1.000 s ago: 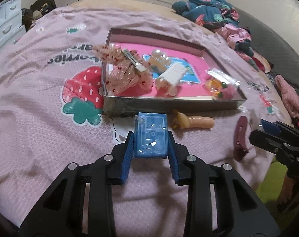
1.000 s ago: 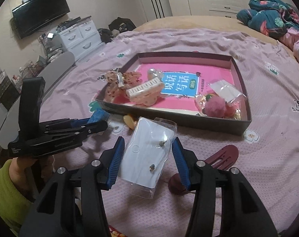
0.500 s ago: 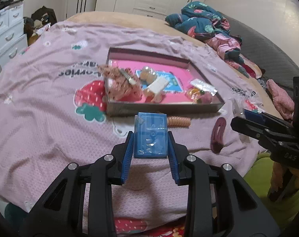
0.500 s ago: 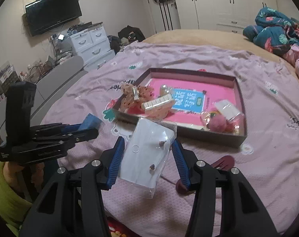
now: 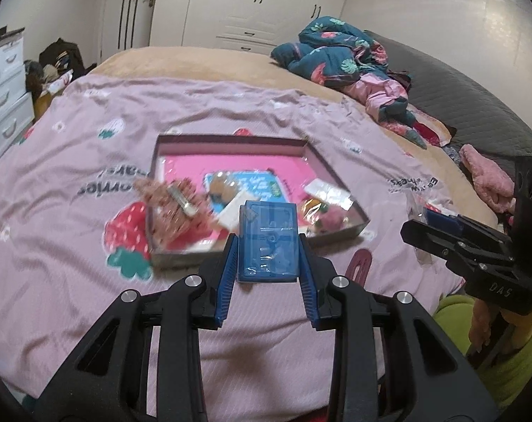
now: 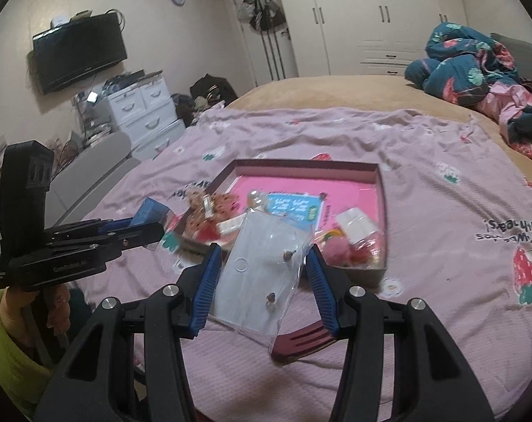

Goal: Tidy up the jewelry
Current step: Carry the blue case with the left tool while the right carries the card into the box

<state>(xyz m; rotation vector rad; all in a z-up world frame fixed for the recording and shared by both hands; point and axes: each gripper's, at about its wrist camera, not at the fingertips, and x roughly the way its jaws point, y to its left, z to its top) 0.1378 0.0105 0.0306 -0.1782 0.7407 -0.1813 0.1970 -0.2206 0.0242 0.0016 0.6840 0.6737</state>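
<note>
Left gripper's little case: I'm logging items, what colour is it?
Translucent blue case, clearest in the left wrist view.

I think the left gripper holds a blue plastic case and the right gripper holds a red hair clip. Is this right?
Not quite. In the right wrist view, the right gripper holds a clear packet of earrings; the dark red hair clip lies on the bed. The left gripper does hold the blue case.
</note>
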